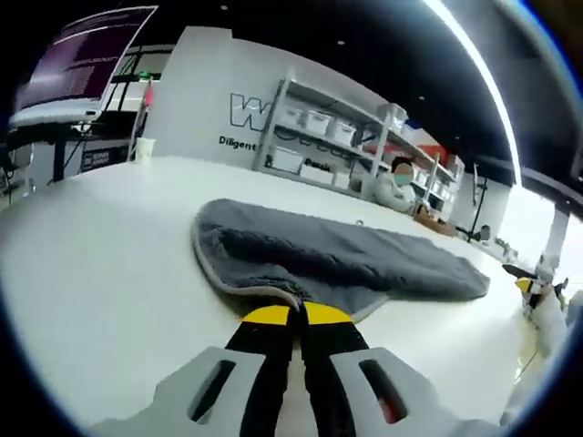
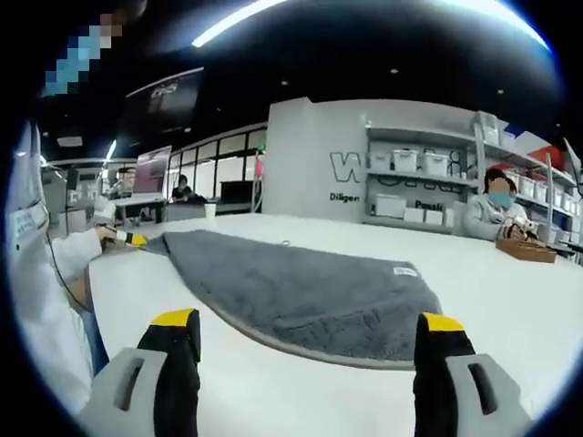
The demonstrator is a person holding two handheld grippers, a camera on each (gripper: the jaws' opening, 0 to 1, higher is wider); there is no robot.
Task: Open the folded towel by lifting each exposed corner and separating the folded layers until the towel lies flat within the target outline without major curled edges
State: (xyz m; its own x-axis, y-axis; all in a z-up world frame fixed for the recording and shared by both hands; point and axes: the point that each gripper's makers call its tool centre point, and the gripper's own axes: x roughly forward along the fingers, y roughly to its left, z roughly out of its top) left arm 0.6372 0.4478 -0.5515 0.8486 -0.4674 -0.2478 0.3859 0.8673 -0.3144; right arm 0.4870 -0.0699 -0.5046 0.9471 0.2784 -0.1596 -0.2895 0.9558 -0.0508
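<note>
A grey towel [image 1: 337, 250] lies folded on the white table [image 1: 109, 264], long and flat, with a lighter hemmed edge. My left gripper [image 1: 296, 314] is shut on the towel's near corner, its yellow tips pressed together over the hem. In the right gripper view the same towel [image 2: 291, 282] stretches across the table [image 2: 510, 282], with a small label near its right end. My right gripper [image 2: 308, 323] is open wide just above the towel's near edge and holds nothing. The left gripper [image 2: 130, 239] appears at the towel's far left corner. The right gripper [image 1: 526, 285] peeks in at the far right.
Shelves with white bins [image 2: 410, 164] stand behind the table, and a seated person [image 2: 496, 214] sits by a wooden box [image 2: 526, 250]. A paper cup [image 1: 144, 148] stands at the table's far edge. A white sleeve [image 2: 36, 291] fills the left side.
</note>
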